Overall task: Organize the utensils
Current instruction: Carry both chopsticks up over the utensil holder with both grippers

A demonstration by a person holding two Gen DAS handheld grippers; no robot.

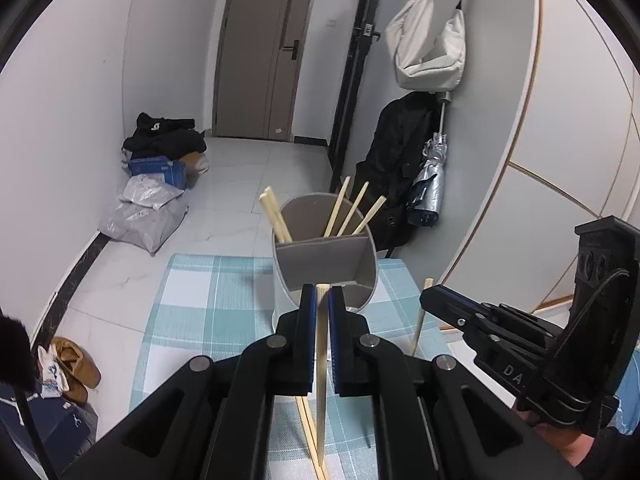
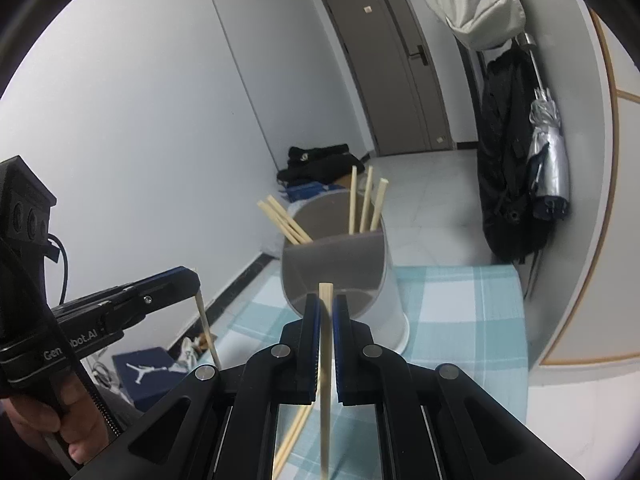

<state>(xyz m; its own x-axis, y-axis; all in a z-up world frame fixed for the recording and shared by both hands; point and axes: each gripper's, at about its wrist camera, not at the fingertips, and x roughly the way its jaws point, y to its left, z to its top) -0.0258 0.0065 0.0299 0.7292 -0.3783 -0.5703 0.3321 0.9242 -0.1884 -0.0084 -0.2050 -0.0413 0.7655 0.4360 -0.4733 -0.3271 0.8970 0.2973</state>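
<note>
A grey utensil holder [image 1: 324, 264] with dividers stands on the checked blue cloth [image 1: 208, 300] and holds several wooden chopsticks [image 1: 352, 210]. My left gripper [image 1: 322, 294] is shut on one chopstick [image 1: 321, 364], held upright just before the holder. My right gripper [image 2: 328, 304] is shut on another chopstick [image 2: 326, 360], also upright before the holder [image 2: 340, 272]. Each gripper shows in the other's view: the right one [image 1: 430, 294] and the left one [image 2: 196, 276]. More chopsticks [image 2: 294, 432] lie on the cloth below.
The small table's cloth ends close behind the holder, with tiled floor [image 1: 240, 184] beyond. Bags and boxes [image 1: 156, 196] lie by the left wall. A black coat and folded umbrella [image 1: 430, 184] hang at right. Shoes and a box [image 1: 68, 372] sit at lower left.
</note>
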